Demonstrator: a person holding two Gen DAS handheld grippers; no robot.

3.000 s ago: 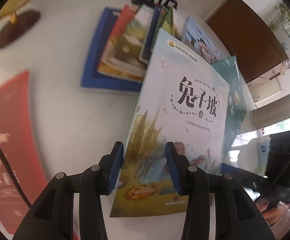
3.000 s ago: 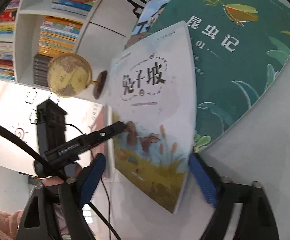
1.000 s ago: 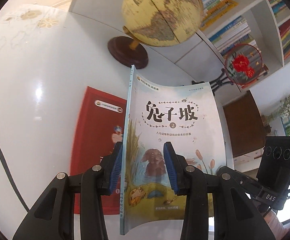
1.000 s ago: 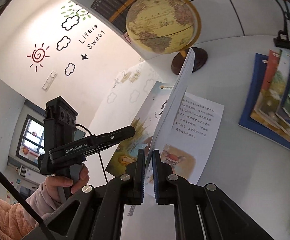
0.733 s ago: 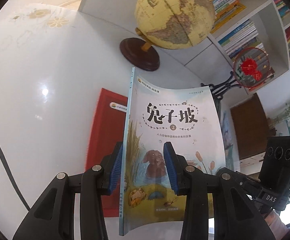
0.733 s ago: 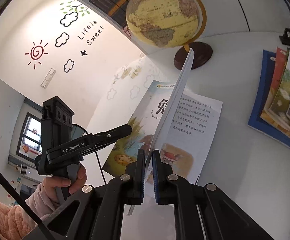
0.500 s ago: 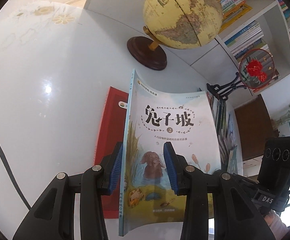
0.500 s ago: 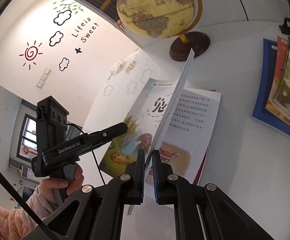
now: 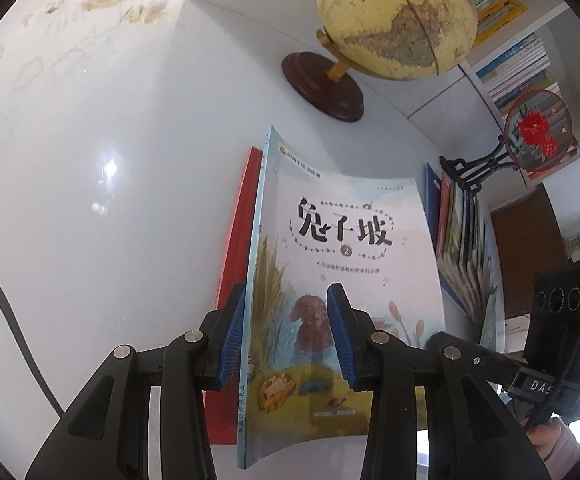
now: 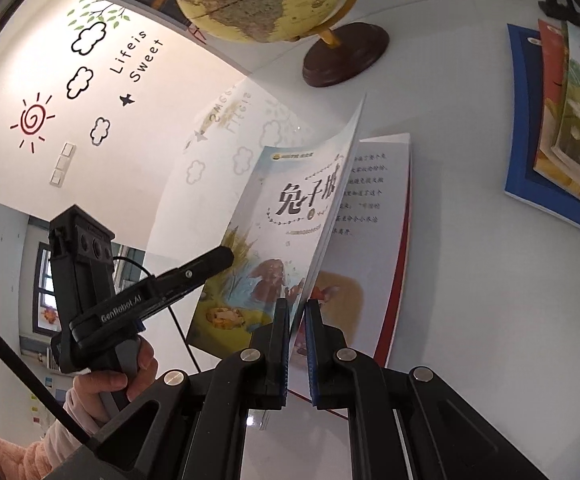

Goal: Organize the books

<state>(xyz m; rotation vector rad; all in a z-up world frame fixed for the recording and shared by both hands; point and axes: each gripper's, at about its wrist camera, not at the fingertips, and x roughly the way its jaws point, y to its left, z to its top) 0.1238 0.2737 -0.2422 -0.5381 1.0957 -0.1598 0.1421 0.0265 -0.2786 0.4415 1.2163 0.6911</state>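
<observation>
A pale blue picture book [image 9: 342, 280] with a brown animal on its cover hangs above a red book [image 9: 237, 248] lying on the white table. My right gripper [image 10: 298, 320] is shut on the picture book's [image 10: 285, 216] cover edge and holds it up. My left gripper [image 9: 285, 336] stands open, its blue pads either side of the book's spine, touching or not I cannot tell. A row of books [image 9: 458, 240] leans against a black bookend [image 9: 474, 168] to the right. They also show in the right wrist view [image 10: 562, 120].
A yellow globe [image 9: 394, 20] on a dark wooden base [image 9: 322, 84] stands behind the books on the table [image 9: 109, 200]. White shelves with books [image 9: 518, 64] and a red flower fan [image 9: 538, 136] are at the back right.
The picture book, held by the right gripper, has been carried from beside the green book to above the red book. The globe has shifted right and nearer in the left view.
</observation>
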